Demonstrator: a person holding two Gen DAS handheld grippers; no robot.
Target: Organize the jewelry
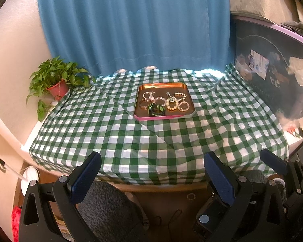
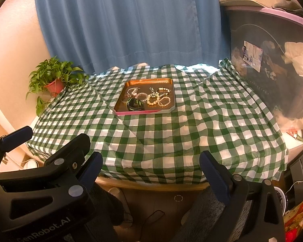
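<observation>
Currently all jewelry sits inside the copper tray point(image 1: 140, 92) at table centre on the checked cloth point(image 1: 111, 133): bead bracelets point(image 1: 172, 104), thin bangles point(image 1: 145, 102) and a green/black watch point(image 1: 156, 110), pieces touching or overlapping. Left gripper point(image 1: 151, 173) and right gripper point(image 2: 151, 173) both hang off the near table edge, well apart from the tray, jaws wide apart, holding nothing. Scene fits either items gathered w/ sorting pending, or tidy-up complete; if a pick is needed, approx. from above, take one outer piece at a time, avoid snagging neighbours.
</observation>
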